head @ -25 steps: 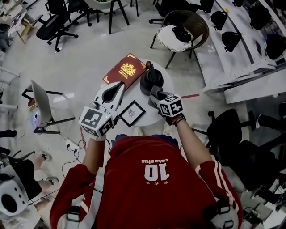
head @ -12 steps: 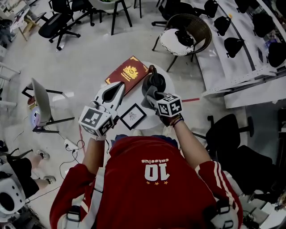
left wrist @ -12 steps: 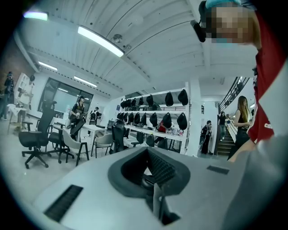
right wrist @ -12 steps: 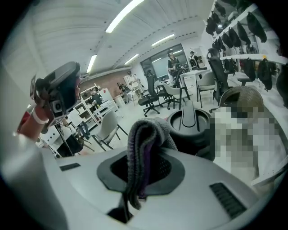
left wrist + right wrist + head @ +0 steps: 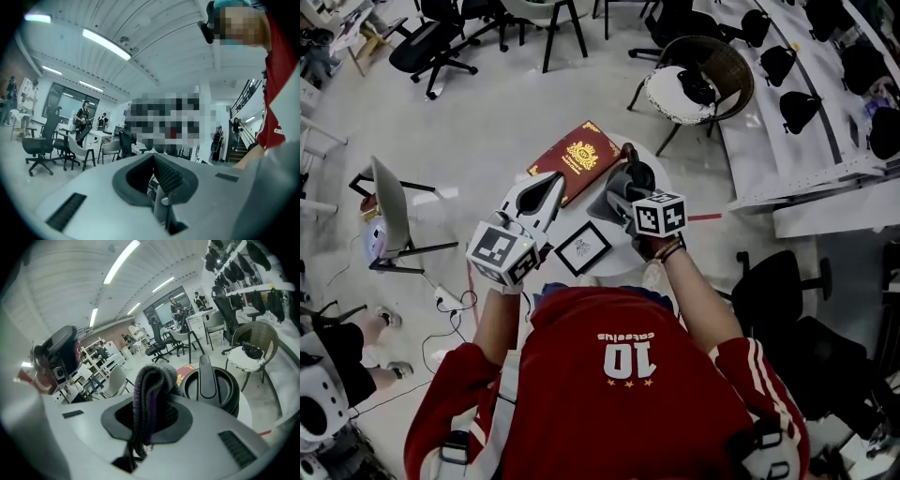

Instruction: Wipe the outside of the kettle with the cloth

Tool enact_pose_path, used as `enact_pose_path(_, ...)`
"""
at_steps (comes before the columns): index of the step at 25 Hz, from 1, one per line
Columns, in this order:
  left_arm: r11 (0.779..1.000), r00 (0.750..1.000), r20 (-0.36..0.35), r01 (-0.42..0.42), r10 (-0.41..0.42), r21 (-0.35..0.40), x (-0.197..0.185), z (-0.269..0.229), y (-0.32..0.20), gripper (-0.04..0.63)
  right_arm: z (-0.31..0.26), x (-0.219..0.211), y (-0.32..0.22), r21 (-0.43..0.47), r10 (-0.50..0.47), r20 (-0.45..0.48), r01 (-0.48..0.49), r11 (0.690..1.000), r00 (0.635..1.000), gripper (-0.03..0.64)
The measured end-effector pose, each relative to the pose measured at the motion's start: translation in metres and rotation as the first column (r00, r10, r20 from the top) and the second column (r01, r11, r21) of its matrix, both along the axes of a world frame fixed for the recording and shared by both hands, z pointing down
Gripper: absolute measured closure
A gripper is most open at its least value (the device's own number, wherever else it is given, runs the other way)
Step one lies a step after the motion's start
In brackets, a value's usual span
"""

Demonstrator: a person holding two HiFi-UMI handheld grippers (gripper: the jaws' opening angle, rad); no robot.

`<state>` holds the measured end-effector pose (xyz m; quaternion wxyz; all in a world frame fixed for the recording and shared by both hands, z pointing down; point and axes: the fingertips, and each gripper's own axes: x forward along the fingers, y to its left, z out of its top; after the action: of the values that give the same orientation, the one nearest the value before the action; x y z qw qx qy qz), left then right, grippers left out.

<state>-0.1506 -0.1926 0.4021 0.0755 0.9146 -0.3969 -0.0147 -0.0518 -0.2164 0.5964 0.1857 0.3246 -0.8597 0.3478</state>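
Black kettle upright at counter's far edge, handle pointing away; right hand-held gripper clamps the cloth, left hand-held gripper closed, empty.

I log an open-plan office or lab: swivel chairs upper left, strip lights overhead, white desks.

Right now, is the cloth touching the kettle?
Cannot tell. In the right gripper view the cloth, clamped in the right gripper, overlaps the kettle rim, but no contact or gap shows plainly.
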Motion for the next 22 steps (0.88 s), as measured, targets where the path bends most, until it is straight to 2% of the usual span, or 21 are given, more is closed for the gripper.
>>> enact_pose_path(12, 0.999, 0.999, 0.011, 0.038, -0.038, 0.001, 0.001, -0.006, 0.001, 0.588, -0.036, -0.011, -0.012, 0.083, -0.070, 0.016, 0.068, 0.994, 0.997, 0.561)
enact_pose_path(18, 0.998, 0.998, 0.015, 0.058, -0.058, 0.012, 0.016, -0.009, 0.003, 0.588, -0.054, 0.012, -0.015, 0.142, -0.090, -0.011, 0.091, 0.986, 0.996, 0.561)
enact_pose_path(22, 0.997, 0.997, 0.017, 0.072, -0.072, 0.014, 0.031, -0.011, 0.001, 0.589, -0.069, 0.033, -0.021, 0.180, -0.088, 0.003, 0.086, 0.980, 0.996, 0.561)
